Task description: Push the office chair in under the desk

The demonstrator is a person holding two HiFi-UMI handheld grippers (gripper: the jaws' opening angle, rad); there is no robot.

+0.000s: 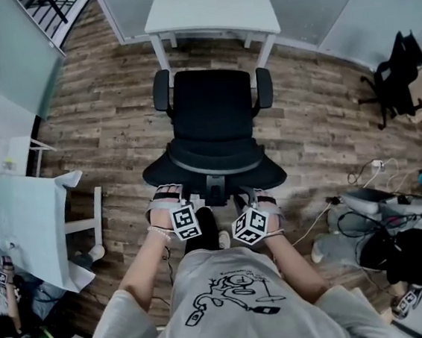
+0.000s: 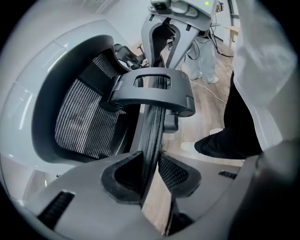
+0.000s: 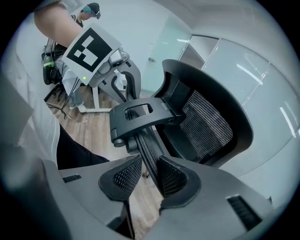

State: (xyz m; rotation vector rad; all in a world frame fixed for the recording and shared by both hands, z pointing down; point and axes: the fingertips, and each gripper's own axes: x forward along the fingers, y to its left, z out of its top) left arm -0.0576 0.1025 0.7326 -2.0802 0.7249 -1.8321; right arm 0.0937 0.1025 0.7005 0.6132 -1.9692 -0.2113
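Brown wood-plank floor (image 1: 326, 122) fills the room, with a white rectangular desk (image 1: 209, 11) against the far wall. A black mesh-backed office chair (image 1: 212, 112) stands directly in front of the desk and faces it. Its armrests lie near the two front desk legs, and the whole seat shows in front of the tabletop.

Both grippers sit side by side at the near edge of the chair's backrest. The left gripper (image 1: 167, 197) is clamped on the backrest's ribbed black top rim (image 2: 152, 136), and the thin rim runs edge-on between its two pads (image 2: 126, 178). The right gripper (image 1: 263, 196) grips the same rim (image 3: 149, 150) further along, with the strip squeezed between its textured pads (image 3: 171, 180). A slotted black bracket (image 3: 140, 115) on the rim lies between the two grippers.
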